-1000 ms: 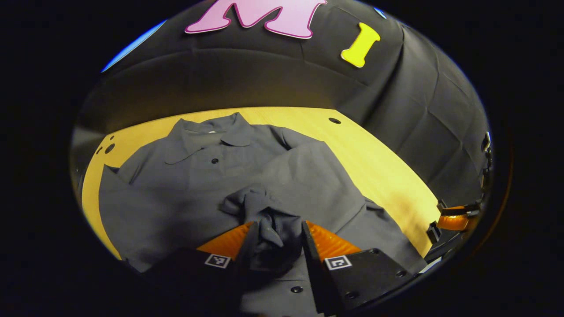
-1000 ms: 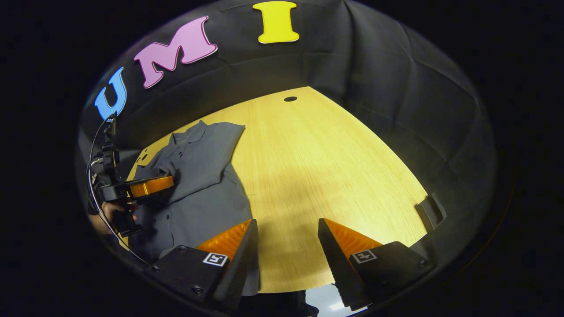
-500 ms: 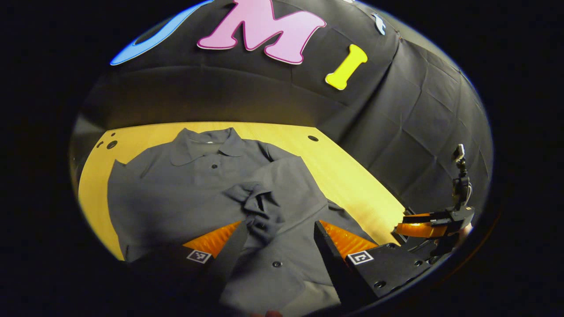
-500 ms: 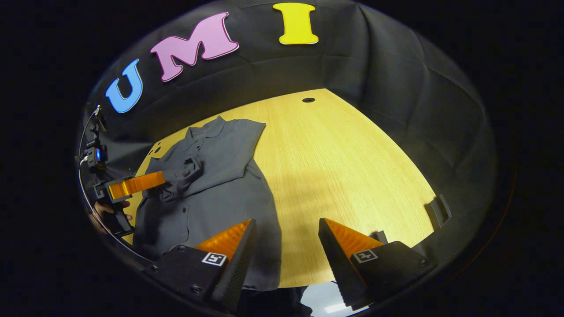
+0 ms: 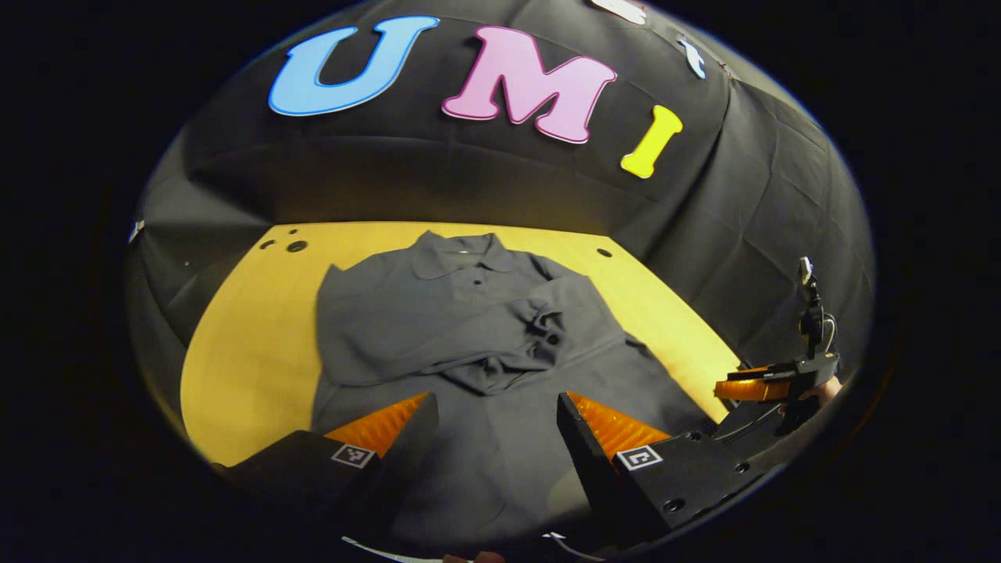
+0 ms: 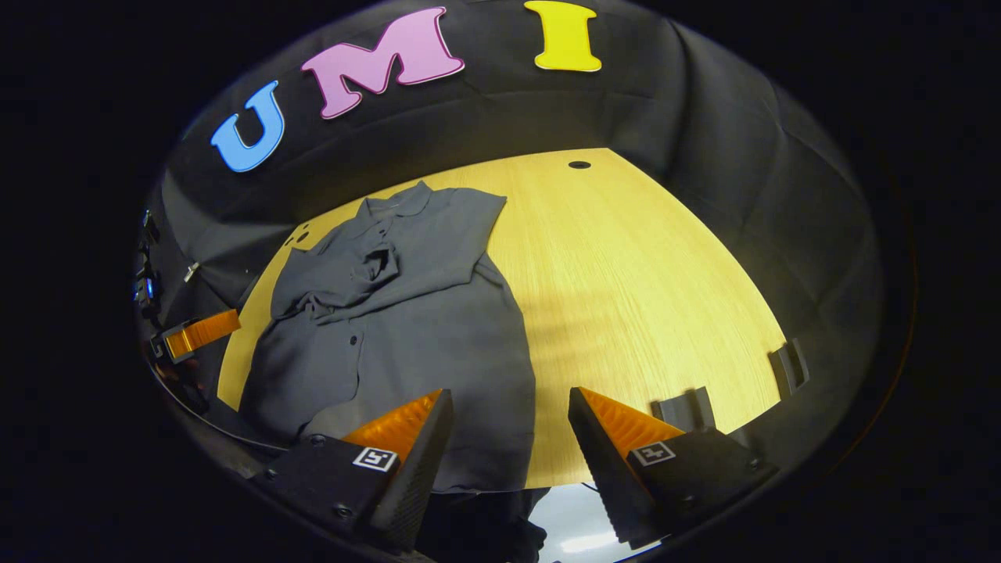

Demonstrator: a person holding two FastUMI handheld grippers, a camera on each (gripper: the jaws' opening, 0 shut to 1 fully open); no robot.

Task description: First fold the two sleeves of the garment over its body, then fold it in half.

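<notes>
Nearest, the left gripper (image 5: 493,422) hangs over the lower half of the shirt (image 5: 485,367) with its fingers (image 5: 594,438) spread apart and nothing between them. The right gripper (image 6: 508,426) hovers at the near edge of the worktop (image 6: 641,281), fingers likewise parted and empty, its left finger above the shirt's hem and its right one above bare wood. The grey shirt lies flat on the yellow worktop, collar (image 5: 461,252) pointing to the far wall. Both sleeves (image 5: 508,344) lie folded across its chest, the cuffs bunched in a wrinkled lump near the middle. Beyond the collar, small round holes (image 5: 295,245) mark the worktop's far corners.
</notes>
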